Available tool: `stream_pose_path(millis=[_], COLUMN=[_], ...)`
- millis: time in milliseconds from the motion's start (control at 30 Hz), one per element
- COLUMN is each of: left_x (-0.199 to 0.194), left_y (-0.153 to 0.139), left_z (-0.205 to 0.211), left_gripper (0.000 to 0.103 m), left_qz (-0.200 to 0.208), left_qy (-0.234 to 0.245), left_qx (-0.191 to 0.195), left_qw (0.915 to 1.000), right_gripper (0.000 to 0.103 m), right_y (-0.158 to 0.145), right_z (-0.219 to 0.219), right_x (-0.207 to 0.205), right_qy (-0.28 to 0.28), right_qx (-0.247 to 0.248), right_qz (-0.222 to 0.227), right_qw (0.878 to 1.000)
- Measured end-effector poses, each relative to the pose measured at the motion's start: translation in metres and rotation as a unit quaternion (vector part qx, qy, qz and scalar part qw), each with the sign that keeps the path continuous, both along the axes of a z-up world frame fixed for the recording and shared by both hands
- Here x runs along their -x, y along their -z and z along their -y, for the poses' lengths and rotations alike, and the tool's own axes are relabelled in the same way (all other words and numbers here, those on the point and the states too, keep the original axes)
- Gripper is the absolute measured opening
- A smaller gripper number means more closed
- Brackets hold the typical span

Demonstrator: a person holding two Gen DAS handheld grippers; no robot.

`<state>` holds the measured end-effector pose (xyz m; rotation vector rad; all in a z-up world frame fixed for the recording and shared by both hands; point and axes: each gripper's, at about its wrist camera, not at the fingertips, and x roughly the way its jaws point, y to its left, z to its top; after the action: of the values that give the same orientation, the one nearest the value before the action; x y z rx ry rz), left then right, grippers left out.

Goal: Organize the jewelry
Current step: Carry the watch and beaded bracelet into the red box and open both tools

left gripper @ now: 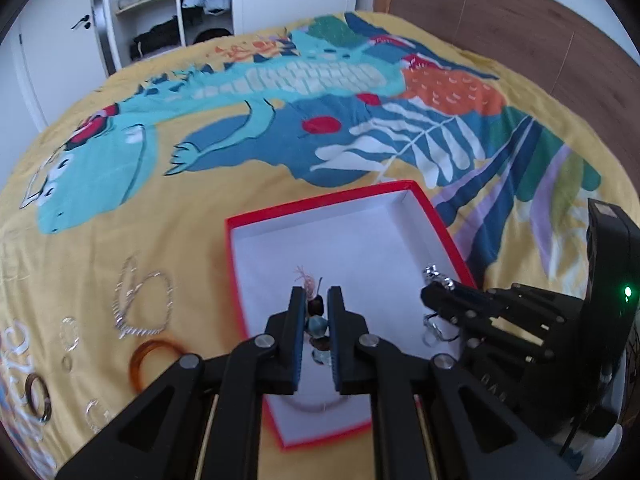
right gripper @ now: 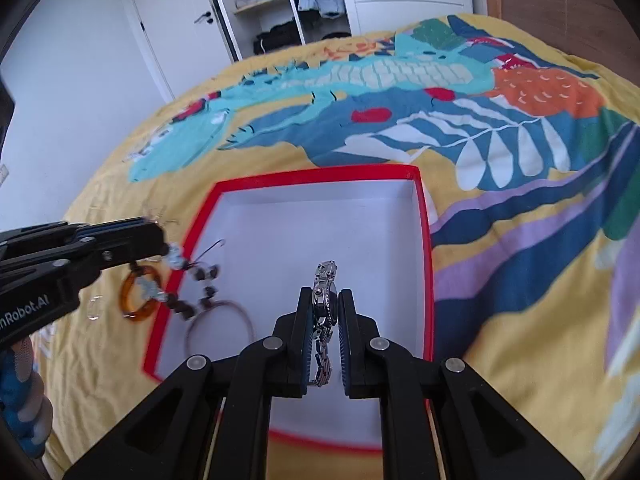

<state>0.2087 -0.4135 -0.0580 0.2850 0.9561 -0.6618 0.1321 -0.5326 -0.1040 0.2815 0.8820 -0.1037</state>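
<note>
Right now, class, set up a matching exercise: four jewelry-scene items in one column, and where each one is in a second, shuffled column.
Items:
1. silver watch
2. beaded bracelet
3. amber ring
4. thin pink hoop

Places:
A. on the yellow bedspread, outside the red box
B. in the left gripper
C. lying on the box floor
D. in the right gripper

Pairs: 1-D, 2-B, 3-A, 4-C

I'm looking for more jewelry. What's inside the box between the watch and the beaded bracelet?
Just bare white box floor, seen in the right wrist view, between the watch and beaded bracelet.
</note>
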Motion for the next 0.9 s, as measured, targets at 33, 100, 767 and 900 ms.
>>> stream_pose_path(millis=[33, 100, 767, 900], left_x=[-0.003, -0.012, -0.047, -0.049], left_y=[0.005, 0.018, 0.082, 0.080], left_z=[0.004, 0.012, 0.013, 0.011], left_gripper=[0.010, 0.010, 0.011, 0.012], left_qz=[0.000, -0.005, -0.030, -0.039], left_qy=[0.001, 0.002, -0.021, -0.028], left_qx=[-0.005, -0.012, -0.049, -0.042], left_qw=[1.0000, 0.9999, 0.9981, 0.9980], right_gripper=[0.011, 0.011, 0.011, 0.013], right_y=[0.005, 0.014, 0.038, 0.037], right_z=[0.002, 0.005, 0.008, 0.007], right_x=[-0.006, -0.014, -0.036, -0.034], right_qy=[-0.002, -0.003, -0.016, -0.015], right_qx=[0.003, 0.007, 0.073, 0.074], right_qz=[-0.005, -0.013, -0.039, -0.043], right_qw=[1.000, 1.000, 0.996, 0.996])
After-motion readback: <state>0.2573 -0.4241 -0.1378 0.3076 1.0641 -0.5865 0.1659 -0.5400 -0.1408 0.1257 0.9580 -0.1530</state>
